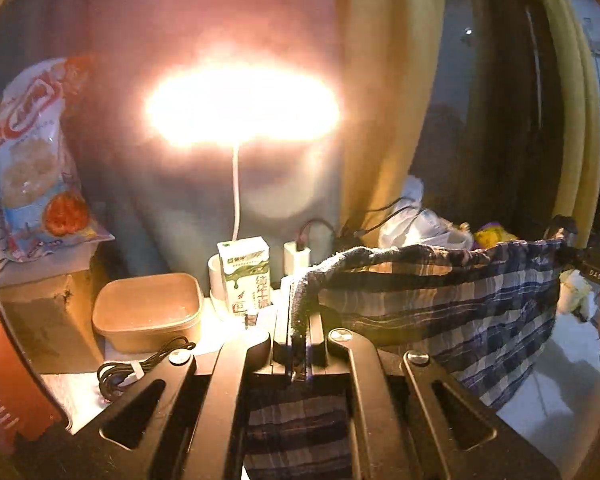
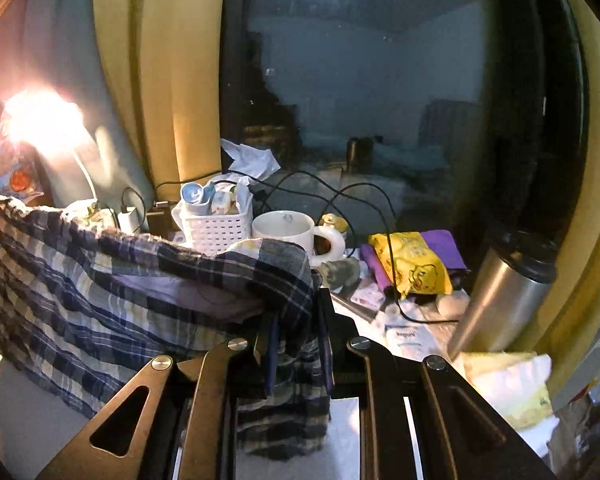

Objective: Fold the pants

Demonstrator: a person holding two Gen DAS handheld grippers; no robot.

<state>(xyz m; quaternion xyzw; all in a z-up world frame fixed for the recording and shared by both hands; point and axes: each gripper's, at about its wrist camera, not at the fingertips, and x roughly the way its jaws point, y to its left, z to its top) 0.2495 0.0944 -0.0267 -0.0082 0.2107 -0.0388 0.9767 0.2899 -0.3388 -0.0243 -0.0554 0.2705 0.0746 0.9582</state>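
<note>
The plaid pants (image 1: 452,304) hang in the air, stretched like a hammock between the two grippers, above the cluttered white table (image 1: 548,400). The left gripper (image 1: 299,332) has its jaws pinched tight on one end of the cloth, with fabric bunched over the top of the fingers and more trailing down below them. The right gripper (image 2: 296,320) is clamped on the other end, a thick wad of plaid folded over its fingers and hanging down between them. From the left wrist view, the pants' upper edge sags in a curve across to the far gripper at the right edge of the picture.

Behind the cloth, a lamp (image 1: 242,106) glares brightly. At its foot stands a milk carton (image 1: 246,276), with a brown lidded container (image 1: 148,310) just beside it and a snack bag (image 1: 36,160) propped on a cardboard box (image 1: 48,312). In the right wrist view, a white mug (image 2: 288,232) sits near a white basket (image 2: 216,228), a yellow packet (image 2: 412,264) lies further right, and a steel flask (image 2: 504,292) stands before the yellow curtain (image 2: 160,80).
</note>
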